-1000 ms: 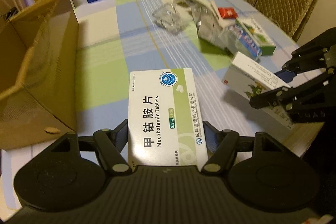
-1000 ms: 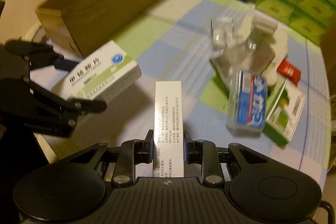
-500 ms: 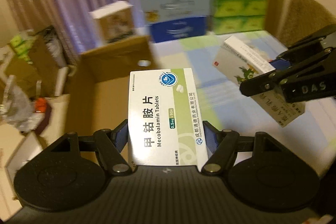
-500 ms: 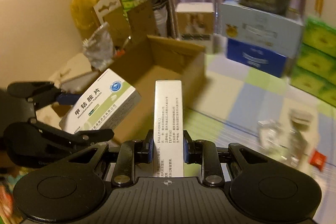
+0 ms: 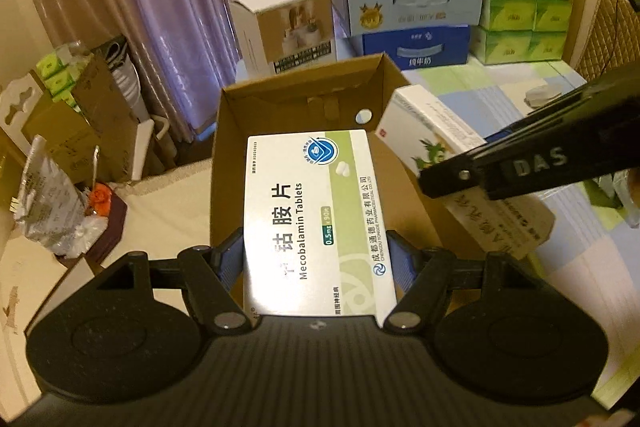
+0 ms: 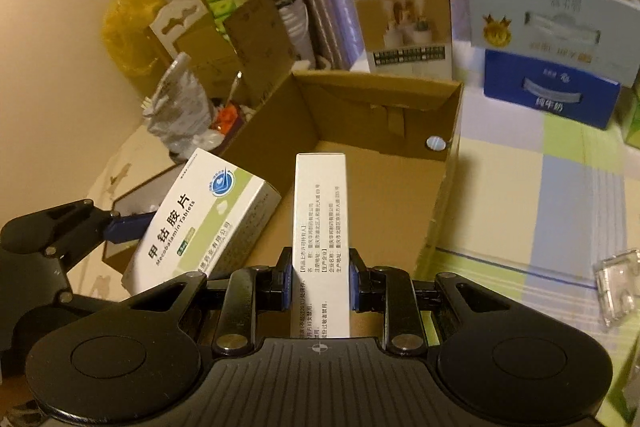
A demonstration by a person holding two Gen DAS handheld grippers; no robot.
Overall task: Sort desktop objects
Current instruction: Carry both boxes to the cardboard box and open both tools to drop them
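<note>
Cardboard box (image 5: 224, 147) lies open below both loads. Left gripper (image 5: 318, 259) clamps the Mecobalamin carton (image 5: 312, 215) over it; right gripper (image 6: 320, 275) pinches a narrow white carton (image 6: 320, 211), seemingly near the wall, so it may catch.

The right claw (image 6: 320, 277) is pinching a narrow white medicine box (image 6: 321, 227) by its sides, holding it over the open cardboard box (image 6: 384, 115). Off to the left, the left claw (image 6: 120, 223) is gripping a Mecobalamin Tablets box (image 6: 196, 219), tilted, just beside that carton's near corner. A clear plastic case (image 6: 616, 287) is sitting on the bench's checked cloth (image 6: 560, 207) at far right.
</note>
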